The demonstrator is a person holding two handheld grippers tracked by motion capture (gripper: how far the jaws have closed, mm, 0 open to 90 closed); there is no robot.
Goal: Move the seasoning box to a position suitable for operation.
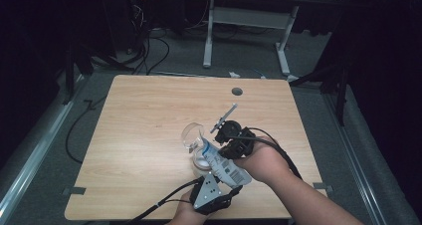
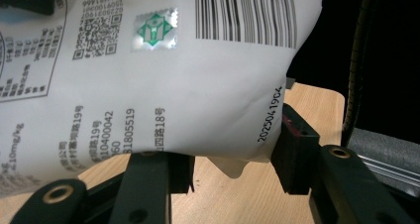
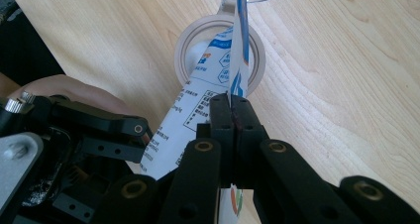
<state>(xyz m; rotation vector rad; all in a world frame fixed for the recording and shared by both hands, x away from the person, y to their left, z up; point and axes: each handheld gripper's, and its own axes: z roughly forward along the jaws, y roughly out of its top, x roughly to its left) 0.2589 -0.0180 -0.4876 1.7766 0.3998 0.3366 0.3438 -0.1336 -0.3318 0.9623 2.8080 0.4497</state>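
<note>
Bag: white printed pouch (image 1: pixel 224 164) with barcode and blue artwork, held up off the table between both grippers, tilted so its far end dips toward the glass.
Right gripper (image 3: pixel 232 107): we see its jaws pinched fully together on a thin edge of the bag, which runs straight ahead of the tips, no gap showing.
Left gripper (image 2: pixel 233 157): jaws stand partway apart with the bag's fat lower end sitting between them; the right-hand pad presses the bag's side, and we can't tell if the other pad touches too, so we're calling it a grip.
Glass (image 1: pixel 192 135): clear stemmed glass just beyond the right gripper's tips, lying tilted on the wood, bowl at the bag's far end.
Round base (image 3: pixel 219 50): white ring flat on the table (image 1: pixel 149 115), right under the bag's tip, ahead of the right jaws.
</note>
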